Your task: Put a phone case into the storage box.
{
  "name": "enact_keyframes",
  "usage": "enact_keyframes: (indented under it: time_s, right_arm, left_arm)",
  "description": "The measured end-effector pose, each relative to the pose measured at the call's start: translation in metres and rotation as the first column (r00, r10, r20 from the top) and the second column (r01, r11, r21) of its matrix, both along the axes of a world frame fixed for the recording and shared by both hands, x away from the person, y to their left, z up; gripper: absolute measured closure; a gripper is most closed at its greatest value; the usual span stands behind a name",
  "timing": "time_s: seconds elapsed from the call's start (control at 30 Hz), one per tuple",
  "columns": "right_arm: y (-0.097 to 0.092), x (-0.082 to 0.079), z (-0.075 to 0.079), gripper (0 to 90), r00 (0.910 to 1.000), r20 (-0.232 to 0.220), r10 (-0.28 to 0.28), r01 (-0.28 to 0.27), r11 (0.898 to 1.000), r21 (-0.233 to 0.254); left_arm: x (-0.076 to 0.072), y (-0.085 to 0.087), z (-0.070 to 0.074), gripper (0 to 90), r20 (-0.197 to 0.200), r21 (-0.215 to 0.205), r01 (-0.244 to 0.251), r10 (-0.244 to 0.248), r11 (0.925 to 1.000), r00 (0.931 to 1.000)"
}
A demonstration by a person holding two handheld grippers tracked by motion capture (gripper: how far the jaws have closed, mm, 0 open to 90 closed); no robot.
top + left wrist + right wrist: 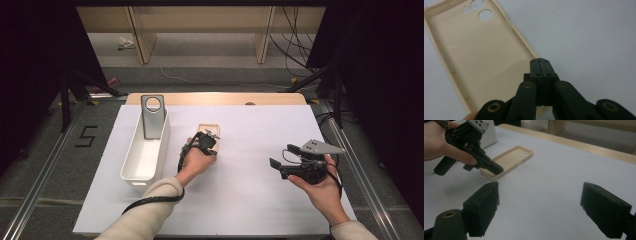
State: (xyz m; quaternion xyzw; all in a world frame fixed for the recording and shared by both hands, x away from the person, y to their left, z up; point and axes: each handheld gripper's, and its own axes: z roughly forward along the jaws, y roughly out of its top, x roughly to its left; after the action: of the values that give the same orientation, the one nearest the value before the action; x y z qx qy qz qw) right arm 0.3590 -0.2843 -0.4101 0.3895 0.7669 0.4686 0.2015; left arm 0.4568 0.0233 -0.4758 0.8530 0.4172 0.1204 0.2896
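a beige phone case (pixel 510 160) lies flat on the white table cover (pixel 250 200), open side up, a little left of the table's middle and just right of the white bin (pixel 131 162). in the high view its long axis runs away from the person, and the person's left hand covers its near end. in the left gripper view the camera cut-outs (pixel 485 14) sit at the far end of the case, so that end points away from the person and the plain end is the near one.

the left gripper (pixel 540 61) comes down over the near end of the case with its two jaws pressed together, no gap between them. in the left gripper view the tips sit over the right-hand side wall of the case near its lower corner; in the right gripper view they reach the near edge of the case. whether the closed tips pinch that wall or only rest on it cannot be told.

the right gripper (pixel 539 207) is held over bare table well to the right of the case, its jaws wide apart with nothing between them.

a grey phone case (pixel 152 116) stands upright against the far end of the white bin.
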Motion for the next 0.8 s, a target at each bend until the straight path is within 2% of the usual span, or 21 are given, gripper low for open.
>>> enact_keyframes:
  time_s: [0.7,0.8]
  right_arm:
    - [-0.0001,-0.0001,0.0,16.2,1.0,0.0,0.001,-0.001,1.0,0.004]
    - [0.0001,-0.0003,-0.0001,16.2,1.0,-0.001,0.002,-0.002,1.0,0.003]
  left_arm:
    - [0.0013,-0.0014,-0.0004,89.6,0.015,0.006,0.01,-0.01,0.9999,0.9998]
    - [0.0002,0.002,0.0017,88.2,0.03,0.01,0.024,-0.024,0.9997,0.9993]
